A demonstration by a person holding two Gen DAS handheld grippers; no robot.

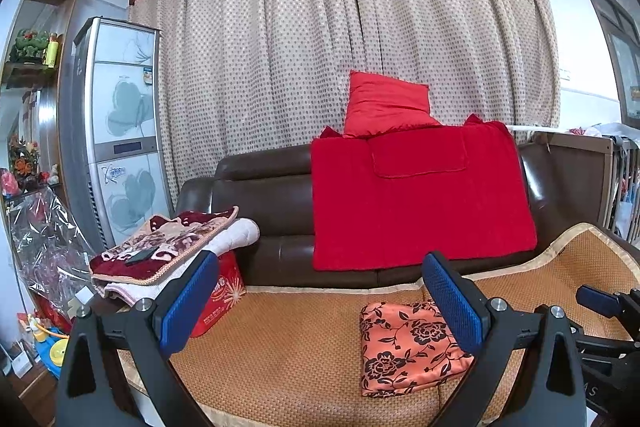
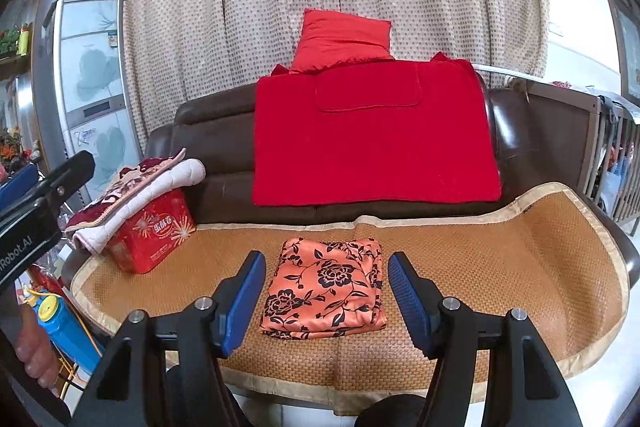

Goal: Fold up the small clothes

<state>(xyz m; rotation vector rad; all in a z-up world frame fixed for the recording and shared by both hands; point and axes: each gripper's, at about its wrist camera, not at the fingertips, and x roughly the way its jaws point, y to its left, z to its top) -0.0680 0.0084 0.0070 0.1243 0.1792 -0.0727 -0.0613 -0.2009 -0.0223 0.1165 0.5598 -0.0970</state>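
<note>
Lining up on the folded floral cloth (image 2: 325,291)

My right gripper (image 2: 326,297) is hovering wide and empty — cloth lying just ahead between its jaws, nearer than my left gripper (image 1: 320,303), also gaping empty.

Folded cloth (image 2: 326,289) on mat (image 2: 520,267), tin (image 2: 154,233) left.

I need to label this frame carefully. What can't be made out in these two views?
- Folded orange floral cloth: left wrist view, right edge behind a blue finger.
- Red printed box: same view, mostly behind the other finger; blankets cover its top.
- Small dark object on the maroon blanket: too small to identify.
</note>
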